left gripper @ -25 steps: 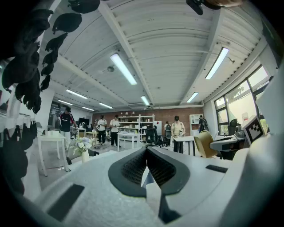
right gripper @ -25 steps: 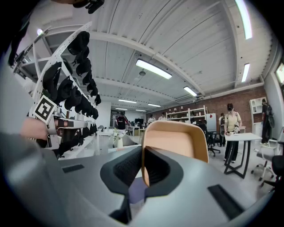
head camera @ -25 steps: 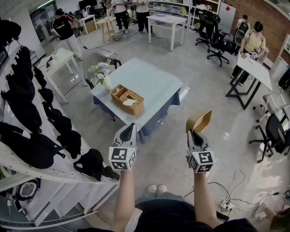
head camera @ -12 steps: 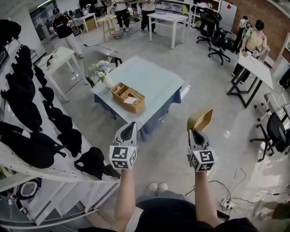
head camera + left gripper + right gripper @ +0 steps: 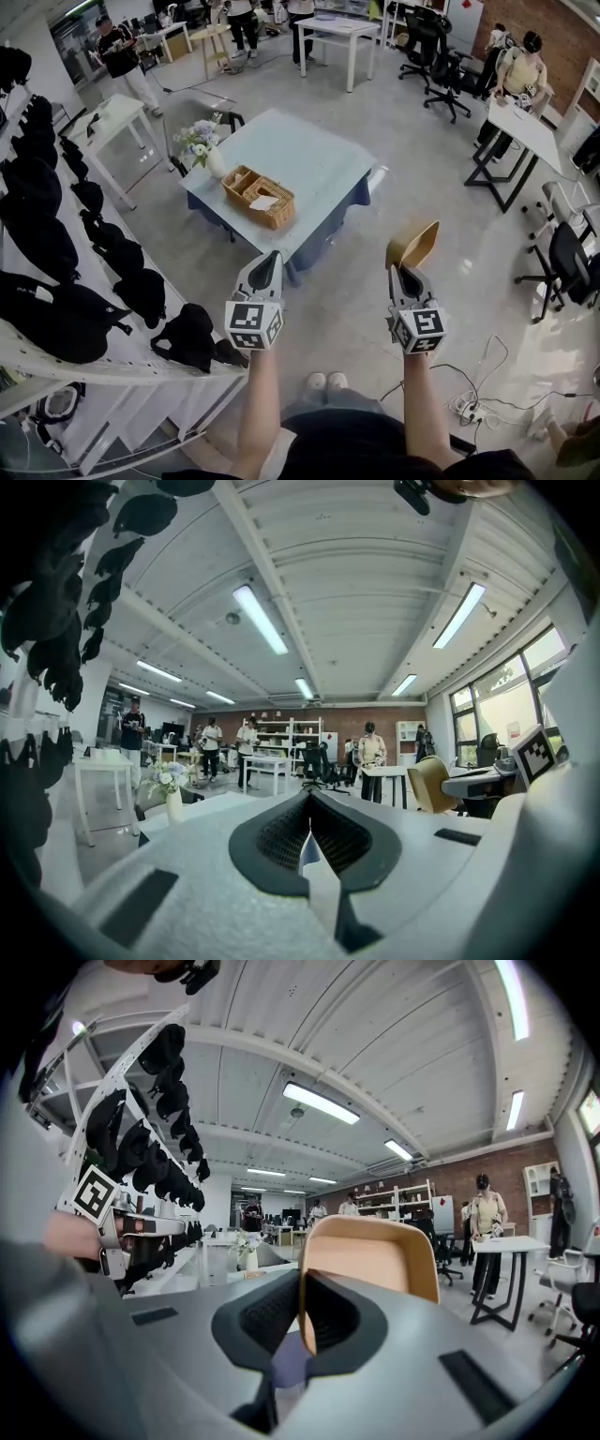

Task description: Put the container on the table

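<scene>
The container [image 5: 413,246] is a tan, smooth-walled tub, held tilted above the floor with my right gripper [image 5: 401,271] shut on its rim. In the right gripper view the container [image 5: 375,1258] fills the middle, its wall pinched between the pads of the right gripper [image 5: 302,1290]. My left gripper [image 5: 267,269] hangs beside it, shut with nothing in it; its jaws meet in a thin line in the left gripper view [image 5: 309,803]. The table [image 5: 309,155] has a pale blue top and stands ahead of both grippers, apart from them.
On the table's near left part sit a wicker basket [image 5: 258,200] and a vase of flowers [image 5: 212,159]. A rack of black caps [image 5: 56,244] lines the left. White desks [image 5: 521,131], office chairs [image 5: 565,258] and several people stand around; cables [image 5: 469,405] lie at the right.
Both grippers and the container keep their place. The head view has shifted a little, so the table and basket sit slightly further up and left in it.
</scene>
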A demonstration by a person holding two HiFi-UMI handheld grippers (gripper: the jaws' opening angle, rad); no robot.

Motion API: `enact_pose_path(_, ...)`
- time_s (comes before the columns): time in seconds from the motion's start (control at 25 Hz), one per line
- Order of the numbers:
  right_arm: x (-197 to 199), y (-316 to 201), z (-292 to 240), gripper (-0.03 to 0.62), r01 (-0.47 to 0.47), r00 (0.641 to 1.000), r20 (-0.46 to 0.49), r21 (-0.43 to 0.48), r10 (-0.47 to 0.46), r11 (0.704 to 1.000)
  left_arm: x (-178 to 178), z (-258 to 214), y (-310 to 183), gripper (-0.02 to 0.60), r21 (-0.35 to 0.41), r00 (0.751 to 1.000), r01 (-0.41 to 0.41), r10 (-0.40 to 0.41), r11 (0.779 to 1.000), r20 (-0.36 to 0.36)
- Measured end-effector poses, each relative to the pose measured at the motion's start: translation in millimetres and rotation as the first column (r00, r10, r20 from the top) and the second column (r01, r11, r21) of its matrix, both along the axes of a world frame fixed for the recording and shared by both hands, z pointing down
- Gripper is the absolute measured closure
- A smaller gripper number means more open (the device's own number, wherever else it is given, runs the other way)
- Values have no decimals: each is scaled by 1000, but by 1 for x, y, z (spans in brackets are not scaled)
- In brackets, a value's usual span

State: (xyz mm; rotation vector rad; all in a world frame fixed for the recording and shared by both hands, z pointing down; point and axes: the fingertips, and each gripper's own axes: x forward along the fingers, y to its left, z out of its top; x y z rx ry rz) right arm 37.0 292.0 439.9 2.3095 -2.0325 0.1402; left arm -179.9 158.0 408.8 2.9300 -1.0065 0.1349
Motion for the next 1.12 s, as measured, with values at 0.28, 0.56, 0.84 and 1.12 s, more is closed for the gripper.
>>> enact_pose_path(0.28, -3, -13, 2, 576, -23, 1000, 10, 2, 23, 1000, 0, 3, -14, 574, -4, 1000, -24, 24, 1000, -10)
enact_pose_path(0.56, 9, -31, -1, 576, -51, 999, 1, 5, 51, 999, 4, 5, -39, 574, -13, 999, -31, 30, 999, -12)
enact_pose_path(0.84, 37, -71, 6, 576, -65, 998, -5, 6, 65, 998, 25, 9, -82, 574, -10, 1000, -23, 23, 1000, -18)
enact_pose_path(1.12, 86, -151, 10, 576, -31, 1000, 0, 28, 31, 999, 64, 8, -149, 574, 15, 1000, 20, -19, 1000, -19)
